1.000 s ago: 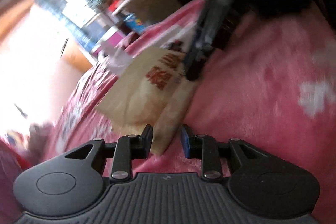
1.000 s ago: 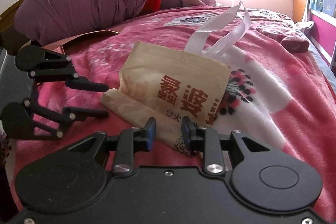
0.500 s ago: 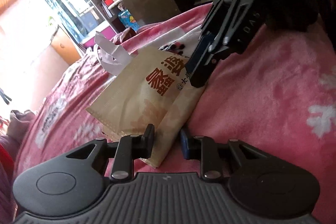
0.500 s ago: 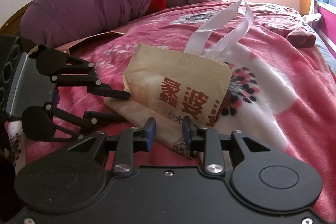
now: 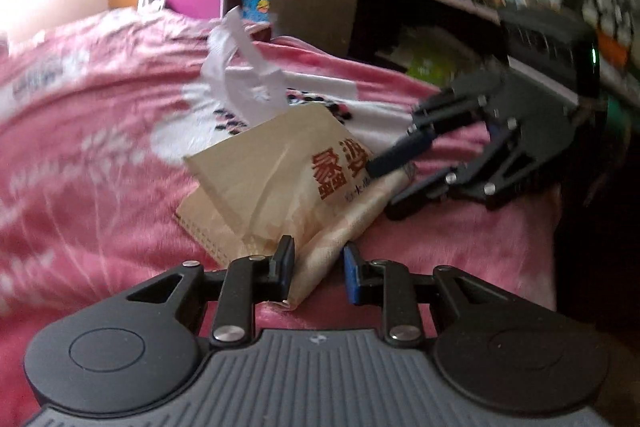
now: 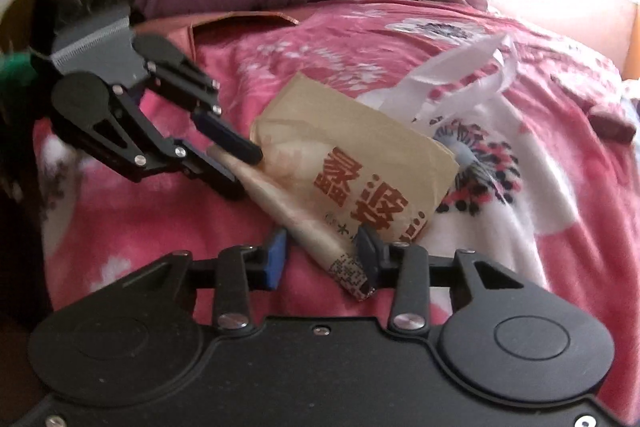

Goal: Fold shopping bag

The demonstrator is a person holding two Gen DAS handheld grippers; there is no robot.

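Two grippers are set on the tan shopping bag (image 6: 360,163), half folded on the pink blanket (image 6: 560,267). Left gripper (image 5: 318,269): jaws narrowly parted, folded corner between them, grip cannot be told. Right gripper (image 6: 322,259): jaws opening, rolled edge between them, apparently freed. The crease is best held flat before the next fold is made, white handles (image 6: 472,67) tucked in

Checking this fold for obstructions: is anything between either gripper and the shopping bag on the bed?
Nothing visible is. The shopping bag lies on the pink blanket, with one end between the left gripper fingers and the other between the right gripper fingers, whose jaws are opening. Its white handles trail away behind.
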